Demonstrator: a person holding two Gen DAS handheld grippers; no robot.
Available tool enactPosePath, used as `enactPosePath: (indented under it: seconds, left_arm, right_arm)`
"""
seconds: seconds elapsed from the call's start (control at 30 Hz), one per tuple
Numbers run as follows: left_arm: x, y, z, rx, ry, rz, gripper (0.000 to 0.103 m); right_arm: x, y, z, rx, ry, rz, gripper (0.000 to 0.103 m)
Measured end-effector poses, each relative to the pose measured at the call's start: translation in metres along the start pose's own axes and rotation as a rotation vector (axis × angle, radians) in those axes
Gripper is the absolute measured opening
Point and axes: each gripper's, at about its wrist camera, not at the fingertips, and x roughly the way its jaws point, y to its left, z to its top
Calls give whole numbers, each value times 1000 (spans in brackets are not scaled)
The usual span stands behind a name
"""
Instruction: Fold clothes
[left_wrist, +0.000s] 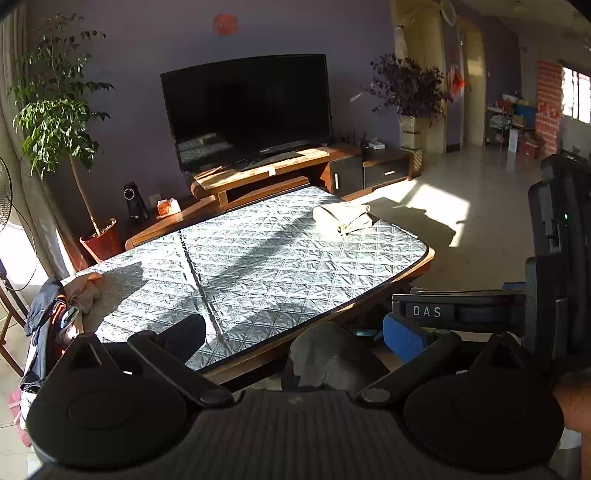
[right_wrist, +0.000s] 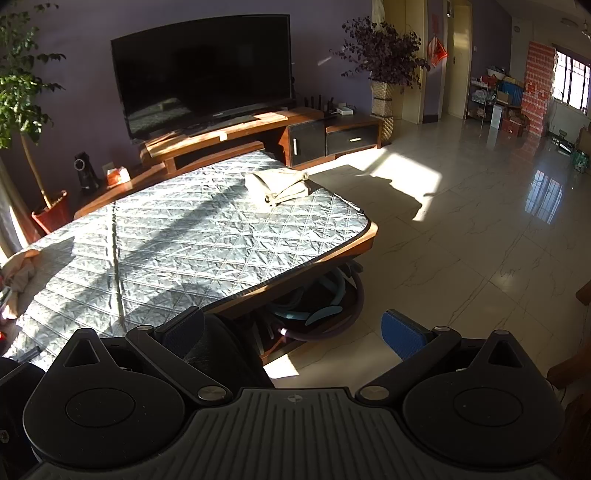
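Note:
A folded beige garment (left_wrist: 343, 217) (right_wrist: 277, 186) lies at the far right corner of the quilted grey table cover (left_wrist: 258, 258) (right_wrist: 192, 229). A crumpled tan garment (left_wrist: 84, 291) (right_wrist: 18, 273) sits at the left end, beside a heap of dark clothes (left_wrist: 44, 325) hanging off a chair. My left gripper (left_wrist: 295, 336) hangs open over the table's near edge, holding nothing. My right gripper (right_wrist: 291, 332) is open too, just past the near right edge, above the floor. The right gripper's body (left_wrist: 554, 251) shows at the right of the left wrist view.
A TV (left_wrist: 247, 107) on a wooden stand (left_wrist: 280, 170) is behind the table. Potted plants (left_wrist: 55, 110) (right_wrist: 384, 55) flank it. Hoses and teal items (right_wrist: 317, 299) lie under the table. Tiled floor (right_wrist: 461, 221) opens to the right. A fan (left_wrist: 5, 195) stands at far left.

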Motion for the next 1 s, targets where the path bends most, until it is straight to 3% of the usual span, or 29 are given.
enactPosePath:
  seconds: [1.0]
  left_arm:
    - [3,2,1,11,6,4,102]
  right_arm:
    - [0,-1,-1,4,9,11,103]
